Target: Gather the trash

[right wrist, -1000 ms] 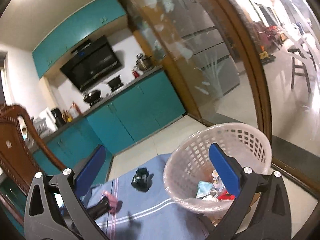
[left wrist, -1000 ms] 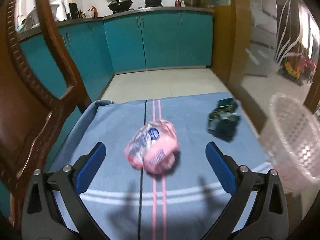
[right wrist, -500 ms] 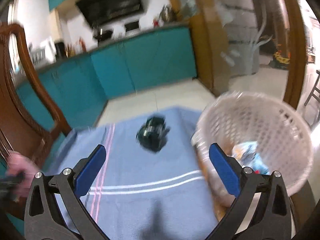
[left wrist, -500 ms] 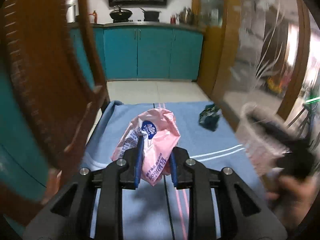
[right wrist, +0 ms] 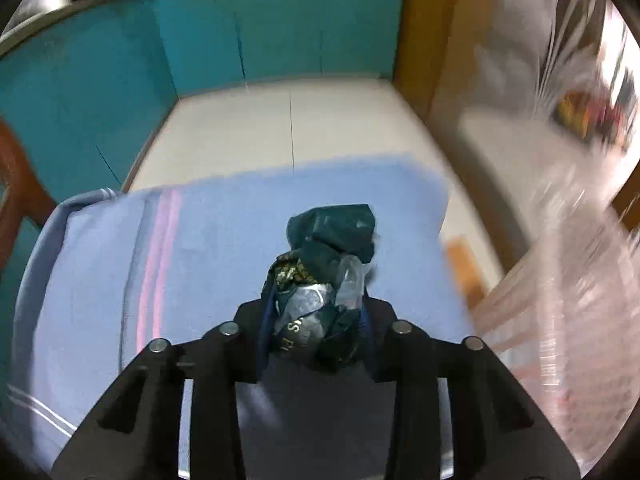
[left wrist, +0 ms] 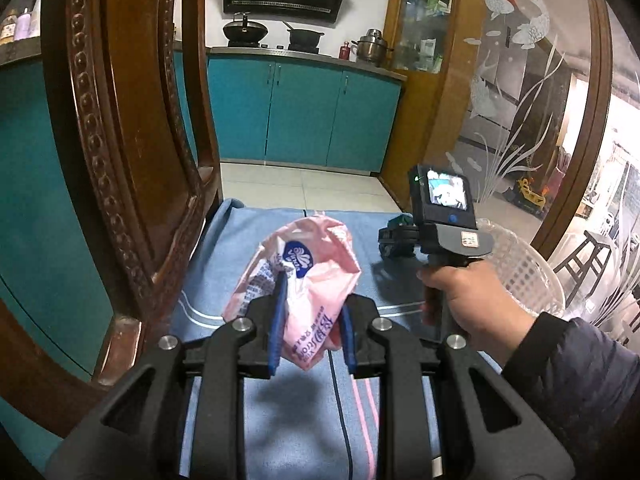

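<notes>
My left gripper (left wrist: 310,316) is shut on a crumpled pink plastic wrapper (left wrist: 296,276) with a blue logo and holds it above the blue cloth (left wrist: 296,420). My right gripper (right wrist: 316,320) is shut on a crumpled dark green wrapper (right wrist: 324,264) over the blue cloth (right wrist: 100,280). In the left wrist view the right gripper's body and the hand holding it (left wrist: 452,276) sit to the right, with the dark wrapper (left wrist: 394,240) at its tip. The white plastic basket (left wrist: 524,272) stands at the right edge; it is blurred in the right wrist view (right wrist: 568,312).
A carved wooden chair back (left wrist: 132,160) rises close on the left. Teal kitchen cabinets (left wrist: 300,116) stand beyond the tiled floor (left wrist: 300,192). A wood-framed glass door (left wrist: 532,120) is at the right, behind the basket.
My left gripper shut on the pink wrapper and lifted it. My right gripper swung from the basket to the dark green wrapper and shut on it.
</notes>
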`<action>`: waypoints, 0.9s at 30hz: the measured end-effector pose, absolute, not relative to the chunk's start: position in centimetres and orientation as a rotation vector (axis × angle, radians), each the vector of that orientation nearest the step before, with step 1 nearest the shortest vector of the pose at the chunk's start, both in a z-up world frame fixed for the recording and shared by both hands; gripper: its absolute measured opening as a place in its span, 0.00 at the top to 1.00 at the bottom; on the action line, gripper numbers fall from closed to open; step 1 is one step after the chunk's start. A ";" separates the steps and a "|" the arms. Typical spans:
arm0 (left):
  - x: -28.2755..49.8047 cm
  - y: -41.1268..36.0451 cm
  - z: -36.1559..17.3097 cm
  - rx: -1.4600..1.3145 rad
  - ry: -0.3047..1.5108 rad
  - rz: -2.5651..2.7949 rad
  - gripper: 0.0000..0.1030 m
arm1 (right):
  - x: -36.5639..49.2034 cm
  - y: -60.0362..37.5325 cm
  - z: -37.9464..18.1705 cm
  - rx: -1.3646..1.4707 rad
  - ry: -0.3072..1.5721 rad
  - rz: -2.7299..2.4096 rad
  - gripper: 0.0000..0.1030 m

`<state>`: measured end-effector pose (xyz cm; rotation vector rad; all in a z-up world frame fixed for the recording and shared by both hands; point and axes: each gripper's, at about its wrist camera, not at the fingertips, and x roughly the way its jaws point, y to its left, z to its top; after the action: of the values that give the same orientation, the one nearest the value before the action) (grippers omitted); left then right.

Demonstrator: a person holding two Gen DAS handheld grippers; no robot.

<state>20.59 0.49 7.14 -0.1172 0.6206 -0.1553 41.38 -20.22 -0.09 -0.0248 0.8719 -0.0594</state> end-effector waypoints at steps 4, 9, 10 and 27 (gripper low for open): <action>20.7 1.0 7.1 -0.130 0.624 -0.167 0.77 | 31.2 -18.9 8.1 0.022 0.644 0.145 0.66; 20.6 1.1 6.6 -0.128 0.634 -0.160 0.76 | 19.0 -20.4 13.1 0.026 0.480 0.240 0.65; 20.6 1.0 6.5 -0.127 0.637 -0.156 0.76 | 17.3 -21.0 13.2 0.041 0.464 0.250 0.65; 20.2 -0.4 5.4 -0.064 0.646 -0.112 0.75 | 18.2 -23.4 8.3 0.110 0.575 0.243 0.63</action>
<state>20.20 -0.45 5.41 -0.0643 0.6460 -0.1115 18.19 -23.43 8.33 0.1104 0.5754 0.2430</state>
